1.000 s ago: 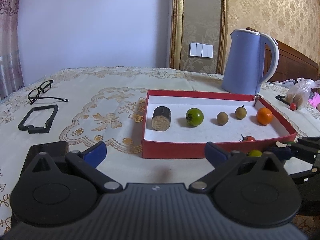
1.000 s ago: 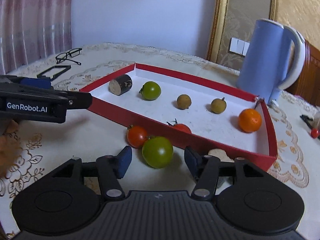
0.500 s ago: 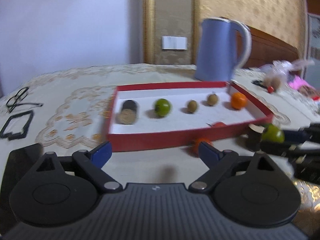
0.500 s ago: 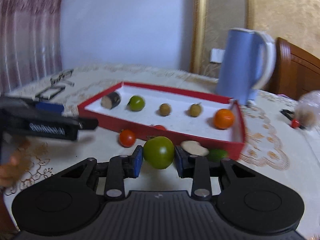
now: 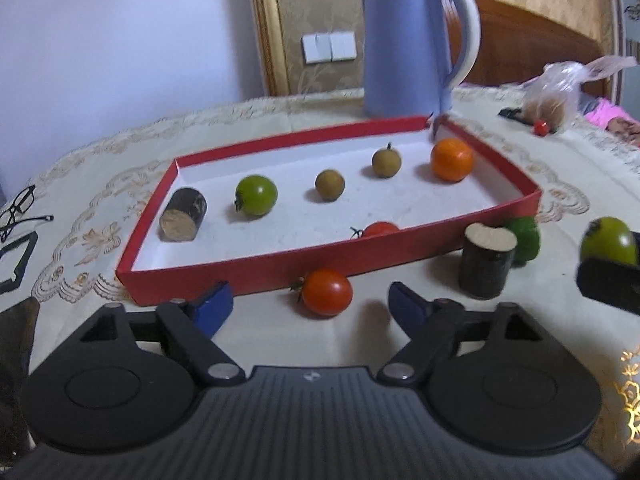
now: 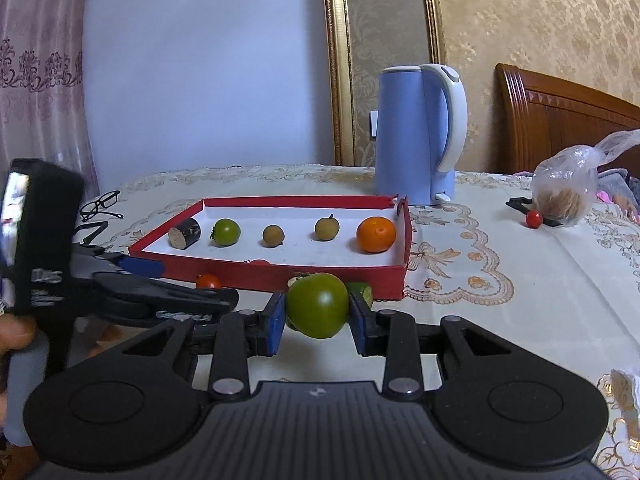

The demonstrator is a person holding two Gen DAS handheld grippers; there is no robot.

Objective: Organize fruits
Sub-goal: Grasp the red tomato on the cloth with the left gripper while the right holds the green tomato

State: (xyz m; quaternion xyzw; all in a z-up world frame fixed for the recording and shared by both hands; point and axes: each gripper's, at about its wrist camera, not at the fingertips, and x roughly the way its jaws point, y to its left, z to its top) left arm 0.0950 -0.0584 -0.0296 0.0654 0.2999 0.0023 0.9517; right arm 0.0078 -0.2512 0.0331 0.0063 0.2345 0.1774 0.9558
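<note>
A red tray (image 5: 328,254) (image 6: 336,276) holds a dark log piece (image 5: 183,215), a green tomato (image 5: 256,195), two brown fruits (image 5: 329,185), an orange (image 5: 452,159) and a red tomato (image 5: 380,229). My left gripper (image 5: 308,304) is open, with a red tomato (image 5: 327,292) on the cloth between its fingers. A dark log piece (image 5: 486,260) and a green fruit (image 5: 524,240) lie in front of the tray. My right gripper (image 6: 318,316) is shut on a green tomato (image 6: 318,305), held above the table; it shows at the right edge of the left wrist view (image 5: 610,242).
A blue kettle (image 5: 412,48) stands behind the tray. Glasses (image 5: 18,208) and a black frame (image 5: 12,258) lie at the left. A plastic bag (image 6: 568,196) and a small red fruit (image 6: 533,219) are at the right. The left gripper's body (image 6: 120,284) crosses the right view.
My right gripper has closed on the green tomato and lifted it off the table. My left gripper has moved right and forward until the red tomato lies between its fingers.
</note>
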